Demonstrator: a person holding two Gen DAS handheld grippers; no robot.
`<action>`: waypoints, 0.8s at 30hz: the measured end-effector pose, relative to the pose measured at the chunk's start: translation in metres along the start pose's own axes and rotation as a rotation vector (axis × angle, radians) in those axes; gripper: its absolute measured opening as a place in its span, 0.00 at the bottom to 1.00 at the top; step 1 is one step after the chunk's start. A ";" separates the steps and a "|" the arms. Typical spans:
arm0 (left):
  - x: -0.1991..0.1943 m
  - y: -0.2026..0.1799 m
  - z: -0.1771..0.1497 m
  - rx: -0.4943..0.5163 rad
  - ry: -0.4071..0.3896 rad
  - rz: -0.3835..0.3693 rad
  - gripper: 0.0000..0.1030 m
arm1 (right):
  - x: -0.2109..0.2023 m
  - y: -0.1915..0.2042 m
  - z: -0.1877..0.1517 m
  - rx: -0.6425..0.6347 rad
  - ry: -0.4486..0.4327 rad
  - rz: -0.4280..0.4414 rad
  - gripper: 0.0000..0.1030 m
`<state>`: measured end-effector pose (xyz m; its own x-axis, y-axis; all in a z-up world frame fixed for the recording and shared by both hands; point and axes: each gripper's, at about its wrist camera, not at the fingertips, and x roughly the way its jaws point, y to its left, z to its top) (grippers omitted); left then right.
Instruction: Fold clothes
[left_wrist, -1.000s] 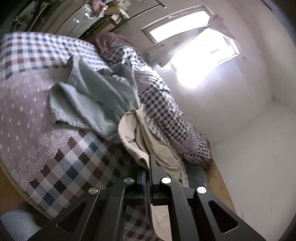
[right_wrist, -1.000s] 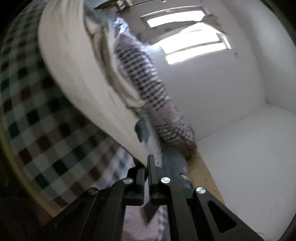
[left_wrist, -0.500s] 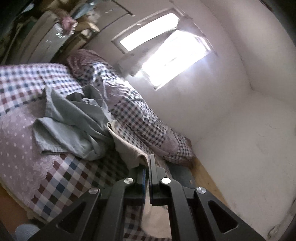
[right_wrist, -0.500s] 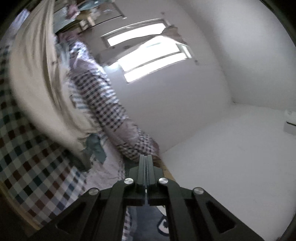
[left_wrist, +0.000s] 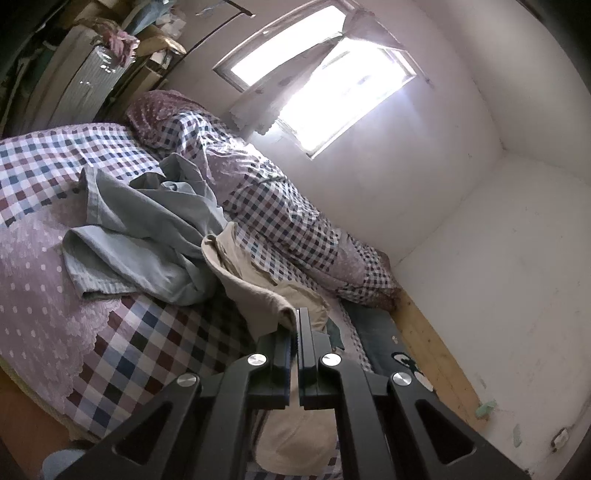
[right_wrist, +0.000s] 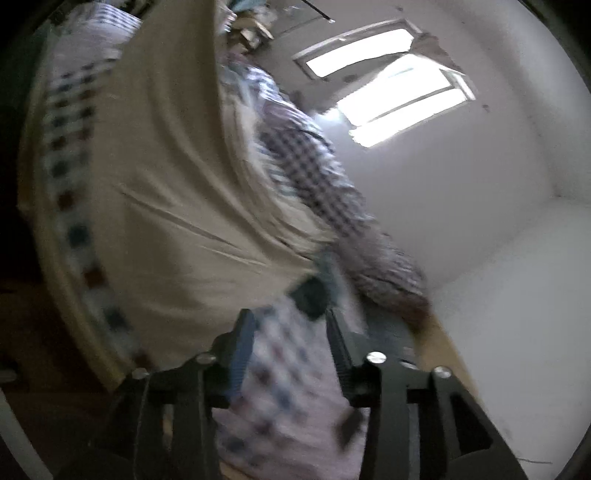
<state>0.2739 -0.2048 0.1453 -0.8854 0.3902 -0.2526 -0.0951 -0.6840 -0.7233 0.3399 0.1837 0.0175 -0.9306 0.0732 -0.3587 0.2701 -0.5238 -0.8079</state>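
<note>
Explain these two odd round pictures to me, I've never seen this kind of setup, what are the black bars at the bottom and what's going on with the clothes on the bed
No robot here: a person holds a two-finger gripper in each hand, and each carries a fisheye camera looking along its fingers. That lens makes the pictures round and bent.

The left wrist view shows the left gripper, shut on the edge of a cream garment. Behind it a crumpled light blue garment lies on the checked bedspread, with a rolled checked quilt along the wall under the window.

The right wrist view is blurred by motion. The right gripper has its jaws opening with no cloth between them; the cream garment spreads just ahead of it.
</note>
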 end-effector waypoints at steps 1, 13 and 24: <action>0.000 -0.001 0.000 0.008 0.004 0.003 0.00 | 0.002 0.014 0.008 0.007 -0.020 0.029 0.48; 0.002 -0.011 0.012 0.072 0.036 -0.012 0.00 | 0.015 0.130 0.094 -0.039 -0.269 0.151 0.70; 0.001 0.003 0.017 0.032 0.018 0.002 0.00 | 0.082 0.125 0.048 -0.098 -0.041 -0.116 0.70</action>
<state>0.2655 -0.2169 0.1540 -0.8771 0.4001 -0.2657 -0.1085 -0.7040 -0.7019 0.2859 0.0836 -0.0903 -0.9656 0.0926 -0.2429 0.1816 -0.4285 -0.8851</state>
